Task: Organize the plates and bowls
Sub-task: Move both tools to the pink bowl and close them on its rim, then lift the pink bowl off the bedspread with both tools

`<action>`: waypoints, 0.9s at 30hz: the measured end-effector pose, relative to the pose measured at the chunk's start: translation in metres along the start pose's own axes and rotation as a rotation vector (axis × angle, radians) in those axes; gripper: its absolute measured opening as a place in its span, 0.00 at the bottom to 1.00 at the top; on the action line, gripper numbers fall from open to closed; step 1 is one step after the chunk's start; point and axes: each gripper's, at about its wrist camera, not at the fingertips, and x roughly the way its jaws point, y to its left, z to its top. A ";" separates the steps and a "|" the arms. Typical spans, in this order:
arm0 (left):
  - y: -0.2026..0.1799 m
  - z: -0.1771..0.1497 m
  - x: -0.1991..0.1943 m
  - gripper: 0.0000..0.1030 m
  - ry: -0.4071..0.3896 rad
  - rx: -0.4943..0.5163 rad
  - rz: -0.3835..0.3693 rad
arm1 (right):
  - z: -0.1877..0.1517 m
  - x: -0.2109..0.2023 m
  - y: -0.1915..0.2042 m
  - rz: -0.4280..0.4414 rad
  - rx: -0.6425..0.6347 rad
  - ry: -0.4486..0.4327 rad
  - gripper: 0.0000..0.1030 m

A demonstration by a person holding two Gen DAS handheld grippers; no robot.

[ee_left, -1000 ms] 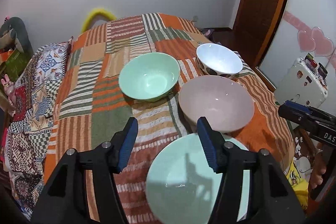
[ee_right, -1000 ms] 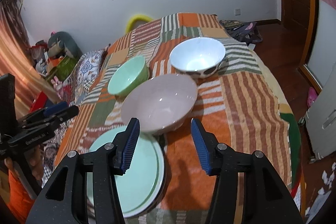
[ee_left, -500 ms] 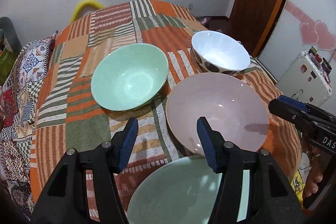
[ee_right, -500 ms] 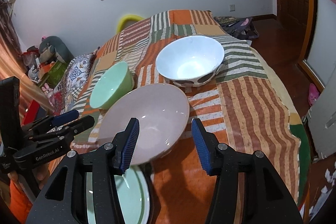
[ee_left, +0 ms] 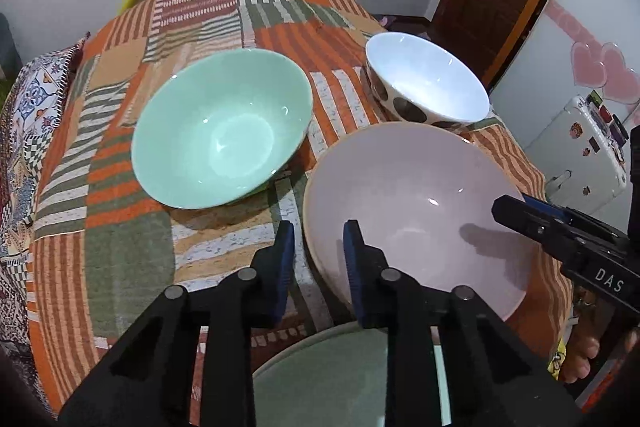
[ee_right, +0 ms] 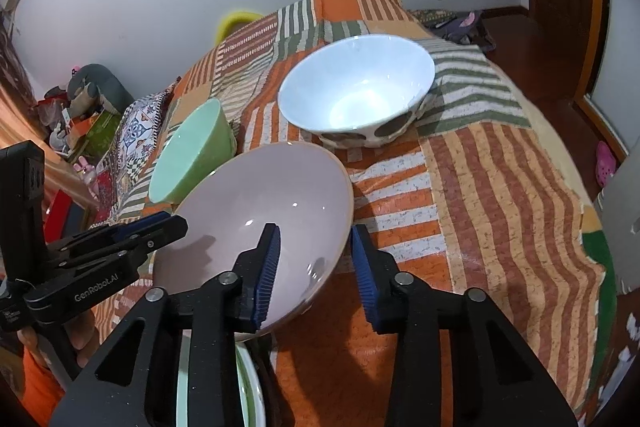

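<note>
L gripper (ee_left: 318, 247) & R gripper (ee_right: 314, 259) jaws just narrowed astride pink bowl (ee_left: 416, 203) rim edges, not yet clamped

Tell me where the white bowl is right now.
The white bowl sits on the striped cloth at the far right in both views, just behind the pink bowl, right of the green bowl.
</note>
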 end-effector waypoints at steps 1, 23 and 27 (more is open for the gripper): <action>0.000 0.000 0.002 0.19 0.007 0.001 -0.006 | 0.000 0.002 -0.001 0.005 0.006 0.009 0.30; -0.013 -0.012 -0.036 0.17 -0.049 0.031 -0.006 | -0.003 -0.026 0.016 -0.055 -0.045 -0.029 0.25; -0.013 -0.015 -0.059 0.17 -0.081 0.022 -0.009 | -0.003 -0.039 0.024 -0.049 -0.064 -0.057 0.25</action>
